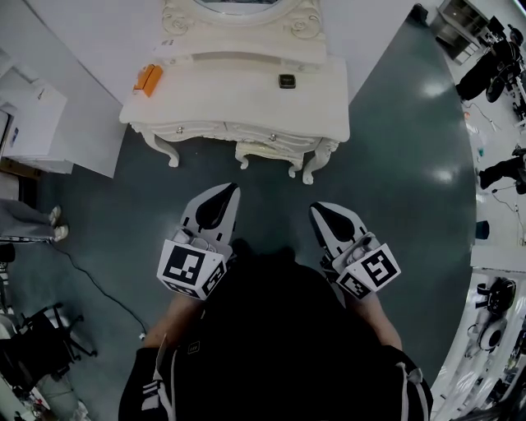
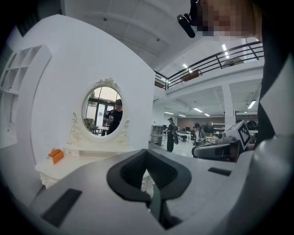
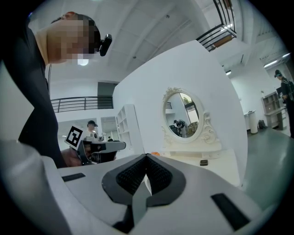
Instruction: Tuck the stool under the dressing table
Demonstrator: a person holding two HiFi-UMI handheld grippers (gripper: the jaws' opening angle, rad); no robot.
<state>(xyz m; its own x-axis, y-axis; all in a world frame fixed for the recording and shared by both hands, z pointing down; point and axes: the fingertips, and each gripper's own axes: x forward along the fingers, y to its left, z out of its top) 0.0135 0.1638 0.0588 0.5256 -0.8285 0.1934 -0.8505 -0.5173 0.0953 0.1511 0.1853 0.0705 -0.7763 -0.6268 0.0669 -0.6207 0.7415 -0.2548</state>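
Left gripper (image 1: 222, 194) and right gripper (image 1: 322, 212) both closed, empty, side by side.

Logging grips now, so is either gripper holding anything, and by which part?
Nothing is held. The left gripper and the right gripper are both shut and empty, short of the dressing table.

The dressing table (image 1: 238, 94) hides most of the stool (image 1: 267, 150); the top edge crops the mirror (image 1: 238, 10).

A big lab hall: the dressing table (image 1: 238, 94) stands against a free-standing white partition (image 2: 92, 64), a mezzanine railing (image 2: 225, 55) runs upper right, and gear (image 1: 496, 62) lines the head view's right edge.
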